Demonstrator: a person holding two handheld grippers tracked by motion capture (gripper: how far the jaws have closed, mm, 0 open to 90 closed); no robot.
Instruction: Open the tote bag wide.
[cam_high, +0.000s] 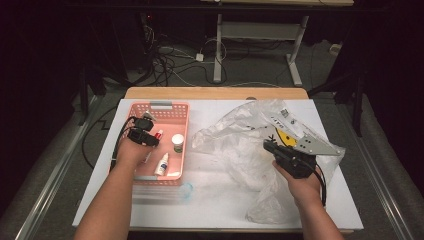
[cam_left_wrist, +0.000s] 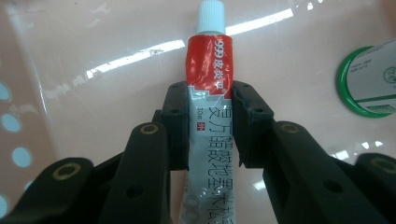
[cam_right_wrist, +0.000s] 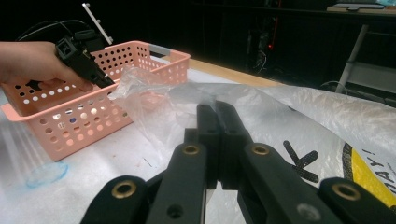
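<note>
Currently your left gripper (cam_left_wrist: 211, 123) fingers clamp the ointment tube (cam_left_wrist: 208, 70) mid-body, still inside the pink basket (cam_high: 165, 107). Right gripper (cam_right_wrist: 218, 116) fingers pinch the plastic bag (cam_right_wrist: 299, 116) shut-tight. Tube not bagged yet; bottles remain.

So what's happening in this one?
A person works at a table with a gripper in each hand. The left gripper is shut on a red-and-white tube inside the pink basket, beside a green-rimmed jar. The right gripper pinches the clear plastic bag spread on the table.
</note>
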